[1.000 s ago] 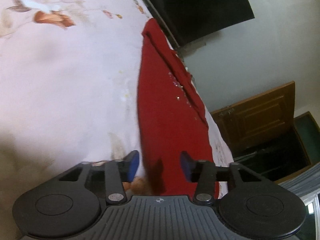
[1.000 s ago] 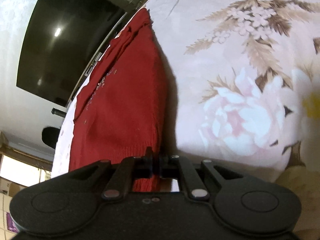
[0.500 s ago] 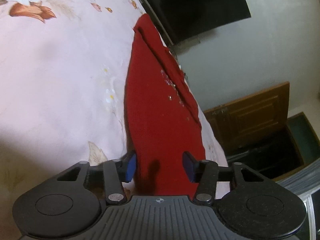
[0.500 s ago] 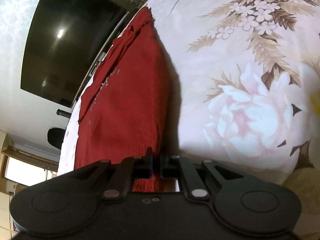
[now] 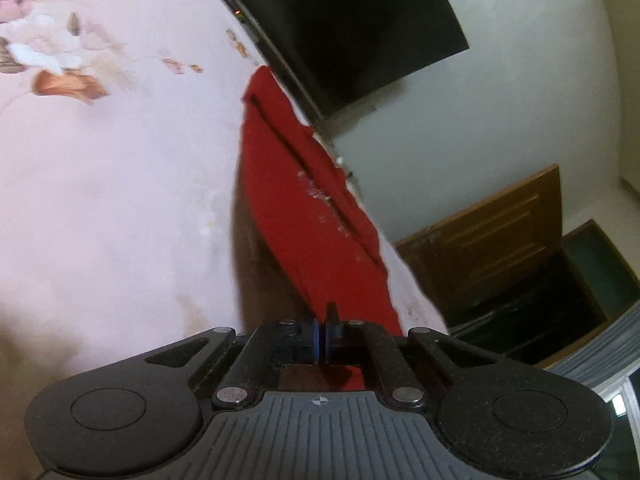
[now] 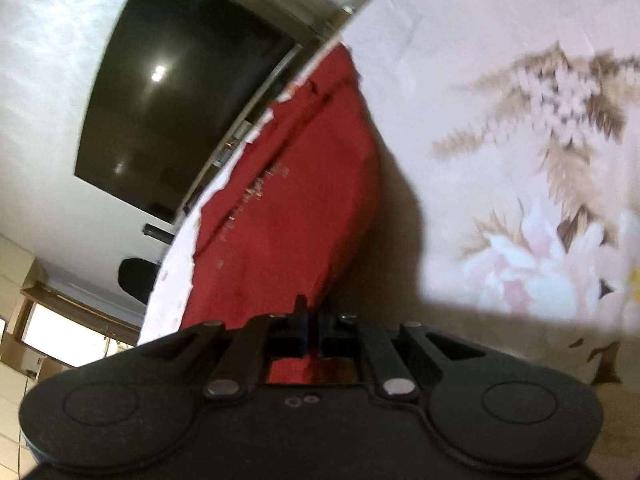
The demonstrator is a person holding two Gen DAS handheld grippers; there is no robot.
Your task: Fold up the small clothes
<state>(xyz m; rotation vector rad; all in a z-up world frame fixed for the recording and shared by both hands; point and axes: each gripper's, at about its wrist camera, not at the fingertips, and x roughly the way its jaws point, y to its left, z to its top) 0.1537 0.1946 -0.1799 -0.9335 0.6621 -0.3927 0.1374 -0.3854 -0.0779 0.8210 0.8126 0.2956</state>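
1. Bedroom: floral bedsheet (image 5: 120, 208) on a bed, dark TV screen (image 5: 340, 20) on the wall past the far edge, wooden door (image 5: 492, 240) off to the side.
2. Left claw (image 5: 321, 340): jaws pinched nearly together, red fabric caught between the blue pads. Grips the near hem corner of the red knit sweater (image 5: 304, 216).
3. Right claw (image 6: 312, 332): jaws also closed down on the sweater's (image 6: 288, 220) near hem, at its other corner.
4. Sweater location: near the bed's far edge, running from both claws out toward the TV; near end looks lifted, dark shadow under it on the sheet. Far end lies on the bed. Small sparkly trim on the upper face.
5. Step, judged: both hem corners held, ready to carry the hem over toward the far end for a fold.
6. Risks: thin pinch right at the edge, so knit could slip out if pulled hard; uneven lift between claws would skew the fold; dragging outward could push the far end off the bed edge.
7. Counts: 2 claws, 1 sweater, 1 TV, 1 door.
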